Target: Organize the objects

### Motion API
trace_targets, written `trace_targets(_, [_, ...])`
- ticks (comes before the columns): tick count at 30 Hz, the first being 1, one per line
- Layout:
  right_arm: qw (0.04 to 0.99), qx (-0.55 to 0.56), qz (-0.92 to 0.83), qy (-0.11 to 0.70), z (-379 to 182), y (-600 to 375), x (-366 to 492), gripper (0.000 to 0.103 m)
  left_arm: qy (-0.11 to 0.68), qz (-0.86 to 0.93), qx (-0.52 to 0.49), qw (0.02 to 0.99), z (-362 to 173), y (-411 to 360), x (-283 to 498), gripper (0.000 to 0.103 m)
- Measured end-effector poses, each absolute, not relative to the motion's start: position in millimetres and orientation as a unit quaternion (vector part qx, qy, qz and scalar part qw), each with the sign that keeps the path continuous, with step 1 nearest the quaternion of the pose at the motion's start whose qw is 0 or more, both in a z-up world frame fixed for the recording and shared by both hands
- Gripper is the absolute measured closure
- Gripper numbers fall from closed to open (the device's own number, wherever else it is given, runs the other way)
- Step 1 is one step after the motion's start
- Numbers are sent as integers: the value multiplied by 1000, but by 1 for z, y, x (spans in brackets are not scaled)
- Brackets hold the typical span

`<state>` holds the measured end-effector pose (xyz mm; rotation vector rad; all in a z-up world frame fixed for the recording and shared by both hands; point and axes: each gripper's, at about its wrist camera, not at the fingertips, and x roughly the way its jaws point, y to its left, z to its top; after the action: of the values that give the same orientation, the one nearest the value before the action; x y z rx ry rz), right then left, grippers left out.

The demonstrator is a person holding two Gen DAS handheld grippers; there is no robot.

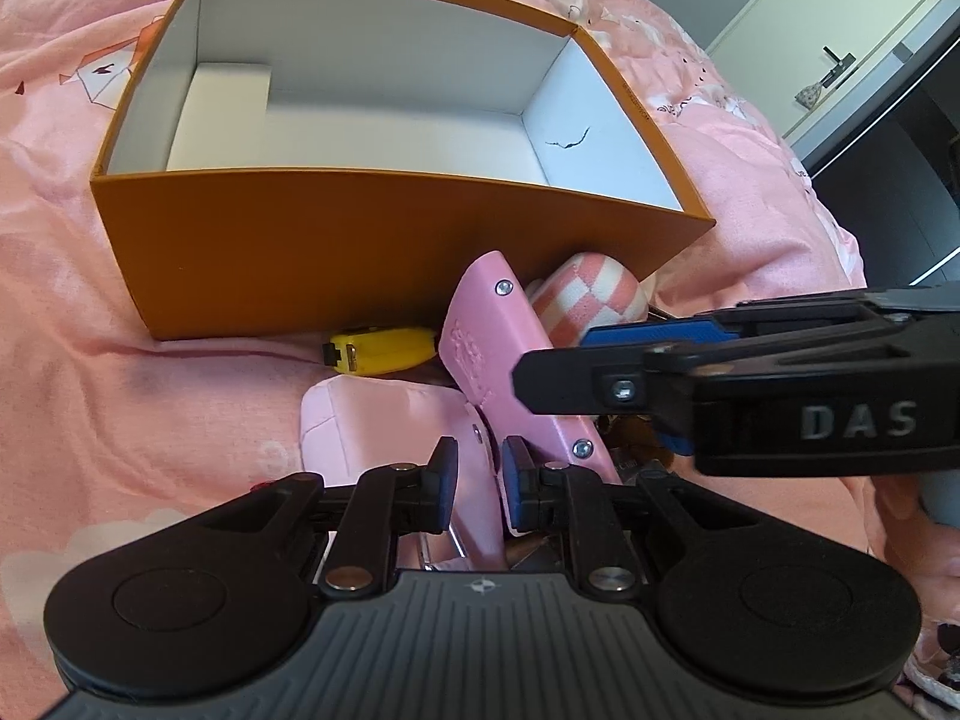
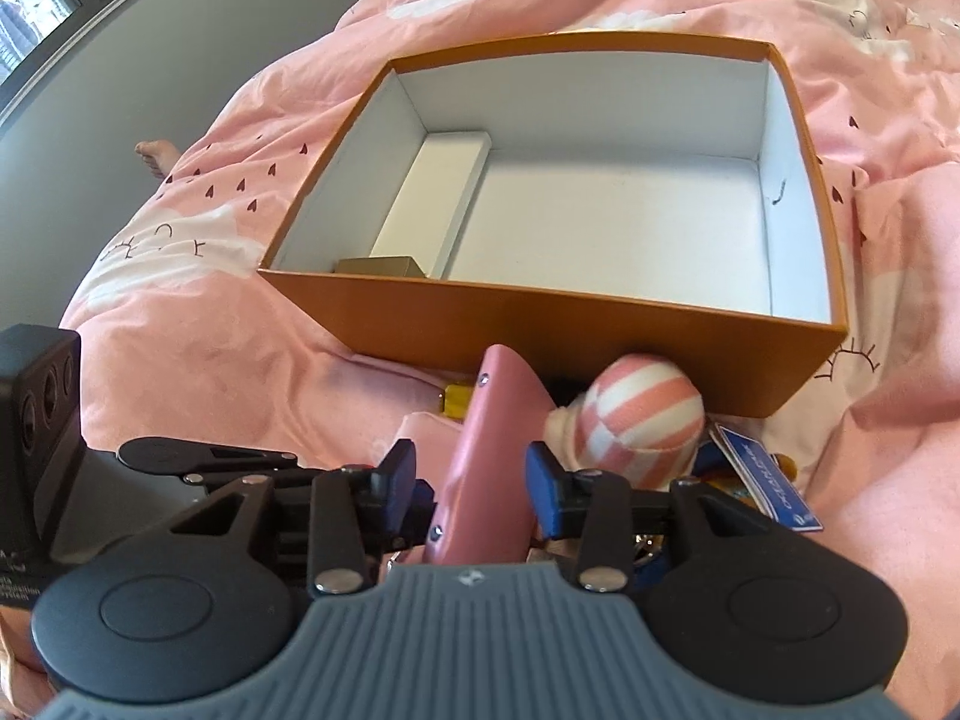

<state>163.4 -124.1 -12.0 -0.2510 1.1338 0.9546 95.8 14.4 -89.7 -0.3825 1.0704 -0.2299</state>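
An open orange box [image 1: 336, 240] with a white inside sits on the pink bedding; it also shows in the right wrist view [image 2: 600, 330]. In front of it lies a pink tool with screws [image 1: 486, 324], a yellow tape measure [image 1: 384, 350], a pink-and-white checked sock ball [image 1: 591, 294] and a pale pink pouch [image 1: 372, 426]. My left gripper [image 1: 480, 471] is shut on the pink tool's lower part. My right gripper [image 2: 471, 474] straddles the same pink tool [image 2: 489, 438], its blue pads apart from it, open. It shows from the side in the left wrist view [image 1: 600, 372].
A white flat box [image 2: 432, 198] and a small gold box [image 2: 384, 267] lie inside the orange box at its left. A blue tag and small items [image 2: 756, 480] lie right of the sock ball [image 2: 636, 420]. A bare foot [image 2: 156, 156] shows at the bed's far left.
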Motion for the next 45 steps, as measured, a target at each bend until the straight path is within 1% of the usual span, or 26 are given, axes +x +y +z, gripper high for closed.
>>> trace_targets(5, [727, -121, 419, 531, -25, -117, 169, 61, 505, -114, -183, 836, -90, 13, 97, 83])
trace_targets(7, [726, -130, 415, 533, -29, -113, 171, 65, 506, -113, -183, 836, -91, 13, 97, 82])
trace_targets(8, [728, -137, 412, 531, -32, -112, 171, 71, 505, -113, -184, 836, -90, 14, 97, 82])
trace_targets(9, [727, -139, 413, 531, -34, -111, 171, 73, 505, -110, -181, 836, -90, 14, 96, 82])
trace_targets(11, [724, -132, 417, 533, -36, -112, 172, 74, 506, -95, -169, 841, -87, 16, 95, 78])
trace_targets(14, [726, -136, 419, 528, -36, -114, 171, 76, 507, -70, -158, 844, -84, 22, 93, 70])
trace_targets(16, [726, -135, 417, 529, -37, -116, 172, 77, 517, -44, -154, 841, -86, 28, 93, 58])
trace_targets(19, [726, -135, 417, 529, -38, -119, 172, 77, 536, -19, -169, 827, -96, 38, 94, 47])
trace_targets(24, [727, -132, 415, 531, -39, -124, 173, 76, 572, -15, -185, 799, -110, 42, 94, 39])
trace_targets(30, [726, -131, 416, 531, -39, -124, 172, 75, 596, -46, -202, 776, -117, 40, 89, 30])
trace_targets(32, [726, -133, 416, 531, -40, -123, 172, 74, 603, -55, -196, 771, -120, 37, 89, 30])
trace_targets(33, [725, -134, 416, 532, -41, -123, 171, 72, 607, -59, -191, 769, -120, 34, 90, 32])
trace_targets(34, [725, -135, 416, 532, -41, -123, 171, 72, 609, -63, -186, 769, -120, 31, 89, 39])
trace_targets(35, [725, -137, 416, 531, -42, -123, 169, 73, 607, -65, -181, 771, -120, 29, 88, 41])
trace_targets(36, [725, -138, 418, 530, -41, -123, 168, 78, 605, -64, -174, 774, -118, 28, 87, 43])
trace_targets(40, [728, -141, 424, 520, -38, -124, 164, 79, 585, -59, -177, 789, -106, 31, 82, 50])
trace_targets(45, [734, -142, 441, 497, -29, -125, 157, 82, 539, -36, -178, 823, -74, 46, 68, 54])
